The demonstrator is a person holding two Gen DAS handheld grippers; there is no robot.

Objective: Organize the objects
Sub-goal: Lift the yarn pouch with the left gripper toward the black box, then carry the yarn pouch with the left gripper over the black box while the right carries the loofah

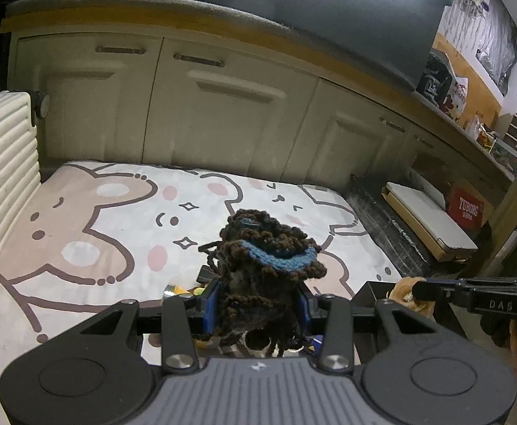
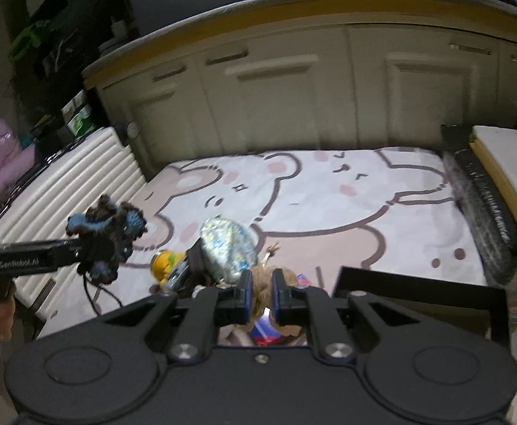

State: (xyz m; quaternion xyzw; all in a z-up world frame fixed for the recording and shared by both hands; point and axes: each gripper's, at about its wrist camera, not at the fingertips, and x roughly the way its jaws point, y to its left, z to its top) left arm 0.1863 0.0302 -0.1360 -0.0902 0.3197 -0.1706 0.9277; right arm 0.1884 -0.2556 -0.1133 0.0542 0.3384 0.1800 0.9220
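Left tool point(image 1: 258, 304): clenched on a crocheted piece point(image 1: 265, 258) of dark brown and blue yarn, which bunches up above the blue pads and hangs a dark cord below — lifted clear of the mat.
Right tool point(image 2: 260, 294): pads nearly together, pinching a small tan plush-like thing point(image 2: 263, 276); what it is exactly I cannot tell.
Black bin point(image 2: 417, 283): its rim shows just beyond the right tool, to that tool's right side; in the left wrist view the same bin point(image 1: 368, 292) sits between the two tools.
Loose items: a shiny foil-like oval point(image 2: 228, 248) and a yellow-topped piece point(image 2: 168, 260) lie together on the mat just ahead of the right tool, toward the left tool.
Bear-print mat point(image 1: 99, 230): spreads ahead of both tools up to the cream cabinets point(image 1: 205, 106).
Key relation: the bin lies to the right of the yarn and just beside the right tool — the right hand is the nearer, so I judge the plush goes in first, the yarn crossing rightward after.
Risk: the dangling cord may snag the rim.
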